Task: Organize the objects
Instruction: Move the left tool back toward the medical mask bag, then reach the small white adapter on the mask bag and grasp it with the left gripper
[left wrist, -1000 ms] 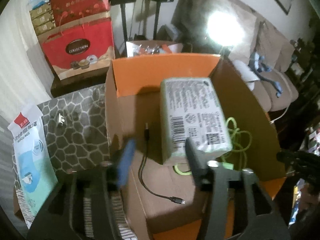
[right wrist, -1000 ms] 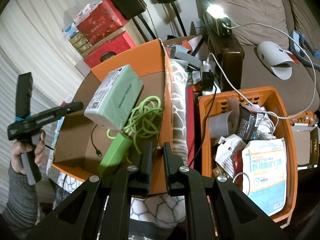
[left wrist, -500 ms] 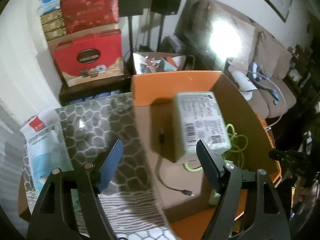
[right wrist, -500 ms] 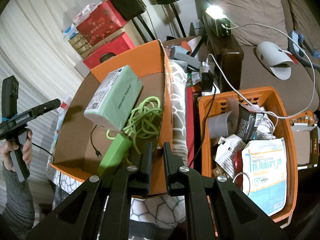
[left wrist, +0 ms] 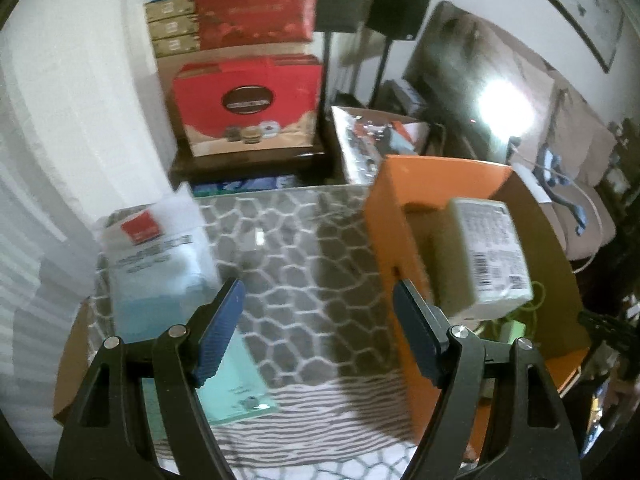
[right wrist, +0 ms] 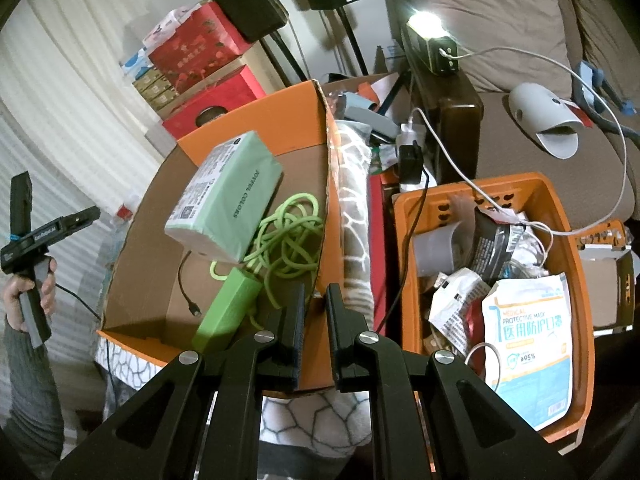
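Note:
An orange cardboard box [right wrist: 256,120] holds a pale green tissue pack [right wrist: 232,196], a coiled green cord [right wrist: 288,240], a green power bank [right wrist: 228,312] and a black cable [right wrist: 186,284]. In the left wrist view the box [left wrist: 384,216] and the tissue pack [left wrist: 484,256] are at the right. My left gripper [left wrist: 320,328] is open and empty above the patterned cloth [left wrist: 304,264], with a mask packet [left wrist: 160,264] under its left finger. My right gripper [right wrist: 314,320] is nearly closed and empty over the box's near rim.
An orange basket [right wrist: 568,240] at the right holds a mask packet [right wrist: 528,352], wrappers and white cables. Red gift boxes [left wrist: 248,100] and speakers [left wrist: 396,12] stand behind. A small silver item [left wrist: 258,238] lies on the cloth. A sofa [right wrist: 520,40] is at the far right.
My left gripper has pulled back from the box and swung left over the cloth, fingers opening wider. The tissue pack stays in the box. My right gripper has not moved.

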Tool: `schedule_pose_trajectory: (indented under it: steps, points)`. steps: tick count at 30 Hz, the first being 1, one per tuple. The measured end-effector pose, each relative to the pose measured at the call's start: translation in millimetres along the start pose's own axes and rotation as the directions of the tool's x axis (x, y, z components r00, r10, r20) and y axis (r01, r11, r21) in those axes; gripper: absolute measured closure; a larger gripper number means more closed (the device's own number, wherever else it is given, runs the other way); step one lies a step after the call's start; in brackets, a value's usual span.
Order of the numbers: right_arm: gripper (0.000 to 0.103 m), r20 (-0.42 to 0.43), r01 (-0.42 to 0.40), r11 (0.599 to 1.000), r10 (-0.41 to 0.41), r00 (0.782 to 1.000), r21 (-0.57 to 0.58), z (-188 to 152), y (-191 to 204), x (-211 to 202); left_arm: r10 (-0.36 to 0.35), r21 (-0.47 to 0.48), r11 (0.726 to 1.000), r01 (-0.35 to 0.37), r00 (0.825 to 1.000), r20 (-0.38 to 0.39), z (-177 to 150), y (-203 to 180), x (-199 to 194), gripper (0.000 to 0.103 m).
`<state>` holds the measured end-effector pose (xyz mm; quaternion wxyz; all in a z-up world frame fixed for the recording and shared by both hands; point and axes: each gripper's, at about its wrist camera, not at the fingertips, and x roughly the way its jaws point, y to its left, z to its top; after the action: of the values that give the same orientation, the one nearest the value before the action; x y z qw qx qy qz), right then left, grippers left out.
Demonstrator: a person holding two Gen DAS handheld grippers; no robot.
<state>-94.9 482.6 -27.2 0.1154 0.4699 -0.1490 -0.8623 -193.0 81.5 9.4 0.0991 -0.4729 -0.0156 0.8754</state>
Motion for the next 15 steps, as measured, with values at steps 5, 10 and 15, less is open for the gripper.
schedule_pose_trajectory:
  steps: [5, 10, 15]
  points:
    - [0.094, -0.002, 0.008, 1.000, -0.009, 1.000, -0.003, 0.8, -0.3, 0.5, 0.041, -0.042, 0.998, -0.041, 0.999, 0.005, 1.1, 36.3, -4.7, 0.030]
    - [0.094, -0.001, 0.009, 1.000, -0.009, 1.000, -0.003, 0.2, 0.6, 0.7, 0.076, -0.074, 0.994, -0.076, 0.997, -0.008, 1.2, 65.0, -3.5, 0.030]
    - [0.094, -0.002, 0.010, 1.000, -0.010, 1.000, -0.003, 0.5, 0.5, 0.9, 0.102, -0.105, 0.989, -0.103, 0.995, -0.018, -0.6, 91.9, -0.5, 0.025]
